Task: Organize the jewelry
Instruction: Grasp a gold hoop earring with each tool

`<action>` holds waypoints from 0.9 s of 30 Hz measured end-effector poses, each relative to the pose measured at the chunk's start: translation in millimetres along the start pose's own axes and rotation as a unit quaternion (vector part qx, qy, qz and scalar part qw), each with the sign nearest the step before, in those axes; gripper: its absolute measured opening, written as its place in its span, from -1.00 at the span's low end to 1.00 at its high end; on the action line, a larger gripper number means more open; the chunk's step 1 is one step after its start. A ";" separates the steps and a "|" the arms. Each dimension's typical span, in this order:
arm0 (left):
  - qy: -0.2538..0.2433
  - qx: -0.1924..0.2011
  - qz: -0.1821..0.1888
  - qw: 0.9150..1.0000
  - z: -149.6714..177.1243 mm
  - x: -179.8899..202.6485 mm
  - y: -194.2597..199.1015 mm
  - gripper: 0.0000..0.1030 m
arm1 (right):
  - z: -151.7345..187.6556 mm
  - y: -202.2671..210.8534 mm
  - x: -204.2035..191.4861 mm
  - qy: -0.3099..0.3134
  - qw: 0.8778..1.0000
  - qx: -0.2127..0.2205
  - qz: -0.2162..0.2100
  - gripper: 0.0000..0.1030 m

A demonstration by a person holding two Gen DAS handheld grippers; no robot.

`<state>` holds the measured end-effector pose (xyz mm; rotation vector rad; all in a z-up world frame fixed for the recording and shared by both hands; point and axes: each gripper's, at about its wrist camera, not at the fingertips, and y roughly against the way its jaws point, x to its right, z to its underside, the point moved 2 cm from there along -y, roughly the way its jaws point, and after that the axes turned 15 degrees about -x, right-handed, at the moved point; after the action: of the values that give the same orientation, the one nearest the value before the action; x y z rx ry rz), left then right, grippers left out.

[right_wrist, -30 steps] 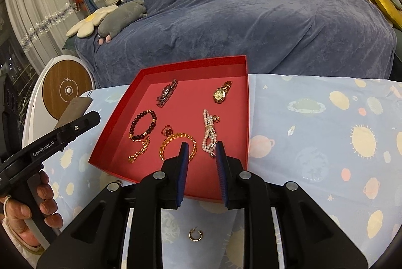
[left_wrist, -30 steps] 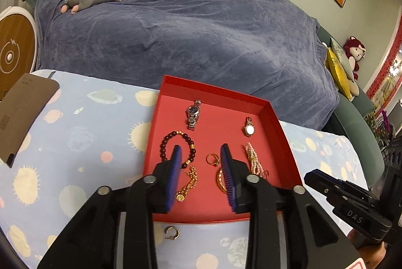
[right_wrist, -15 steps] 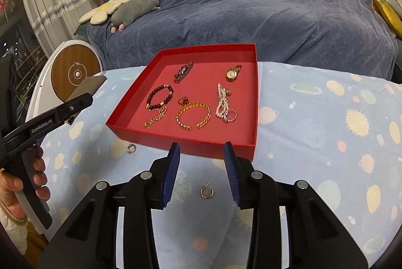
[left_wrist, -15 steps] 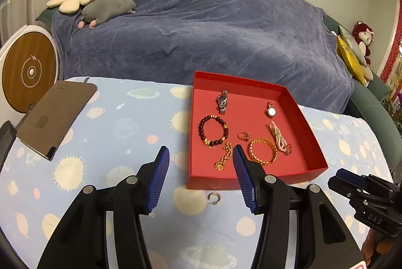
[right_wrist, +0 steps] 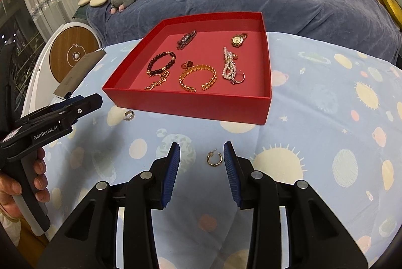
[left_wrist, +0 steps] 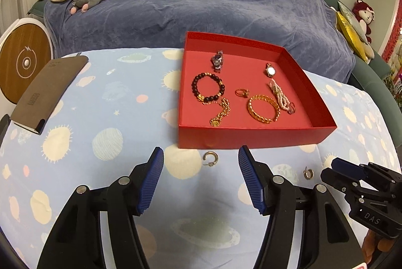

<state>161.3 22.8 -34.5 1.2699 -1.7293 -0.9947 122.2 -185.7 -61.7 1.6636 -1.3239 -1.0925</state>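
A red tray (left_wrist: 251,137) (right_wrist: 191,107) on the planet-print cloth holds two watches, a dark bead bracelet (left_wrist: 207,89), a gold chain, a gold bangle (left_wrist: 262,108), a pearl strand and rings. One gold hoop earring (left_wrist: 209,159) lies on the cloth before the tray, between the open fingers of my left gripper (left_wrist: 201,158). A second hoop earring (right_wrist: 214,158) (left_wrist: 308,173) lies between the open fingers of my right gripper (right_wrist: 202,156). Both grippers are empty and hover above the cloth.
A brown case (left_wrist: 47,90) lies at the table's left edge. A round wooden-faced device (left_wrist: 22,63) stands left of it. A blue-covered sofa (left_wrist: 201,0) with plush toys runs behind the table.
Both grippers pulled back from above the tray toward the table's near side and opened wider. Each now frames a hoop earring on the cloth.
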 end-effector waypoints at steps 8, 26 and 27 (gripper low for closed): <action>-0.025 -0.033 -0.019 0.999 9.7 12.7 -37.3 0.26 | 3.2 -26.3 2.2 0.004 1.000 -0.025 0.011 -0.32; -0.011 -0.025 -0.018 0.999 6.2 1.4 -51.3 0.14 | -2.2 -37.8 -0.6 0.016 0.999 -0.021 0.040 -0.68; -0.011 -0.023 -0.019 0.999 5.7 0.8 -51.4 0.09 | -2.0 -37.4 -0.3 0.016 0.999 -0.021 0.041 -0.68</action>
<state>175.4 12.5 -83.2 1.2702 -1.6950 -1.0680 137.3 -177.8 -95.0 1.5766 -1.3276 -1.0355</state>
